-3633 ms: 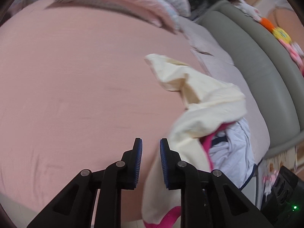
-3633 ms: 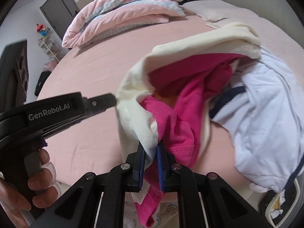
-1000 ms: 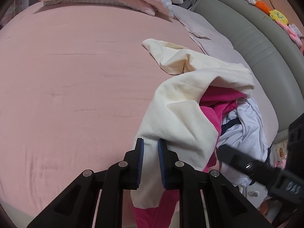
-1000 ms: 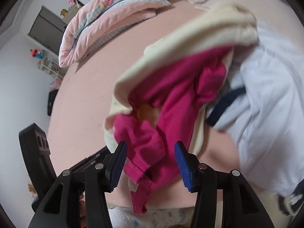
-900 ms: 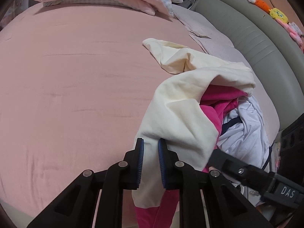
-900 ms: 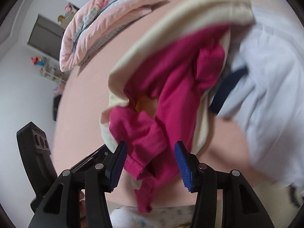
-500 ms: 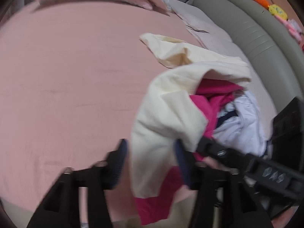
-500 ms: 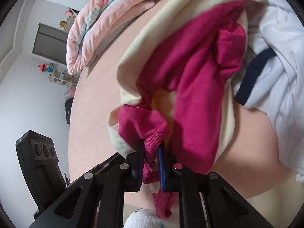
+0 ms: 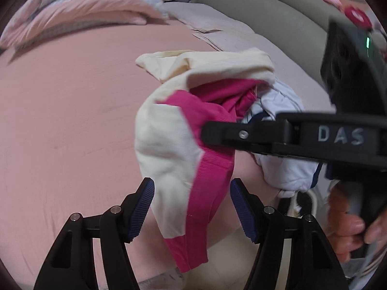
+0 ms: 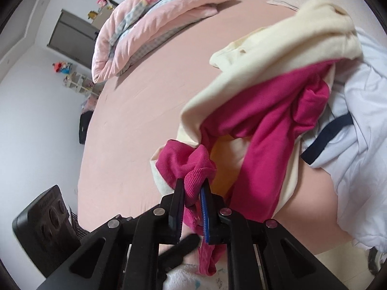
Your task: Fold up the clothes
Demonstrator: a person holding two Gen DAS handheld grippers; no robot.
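The right claw [image 10: 192,193] is clamped on a bunched fold of ribbed magenta trim, the blue pads pinching it tight, and the rest of that cream and magenta garment [image 10: 263,111] trails away from it up the bed. Seen from the left side, the same claw [image 9: 205,133] comes in from the right, its black arm crossing in front of the clothes, with the person's hand [image 9: 348,224] wrapped round its handle at the lower right.

The left claw [image 9: 192,201] stands apart, its jaws having just been spreading, and the garment's [image 9: 169,149] cream panel and magenta band hang down between the two blue pads without either pad pressing on the cloth.

The garment lies near the bed's edge on the pink sheet [image 9: 67,111], its cream body humped over the magenta lining. Just beyond it, touching, sits a crumpled white garment with navy stripes [image 10: 348,130]. Further up the bed a folded pink quilt [image 10: 154,19] is piled near the head, and a grey padded headboard [image 9: 266,7] curves along the far side.
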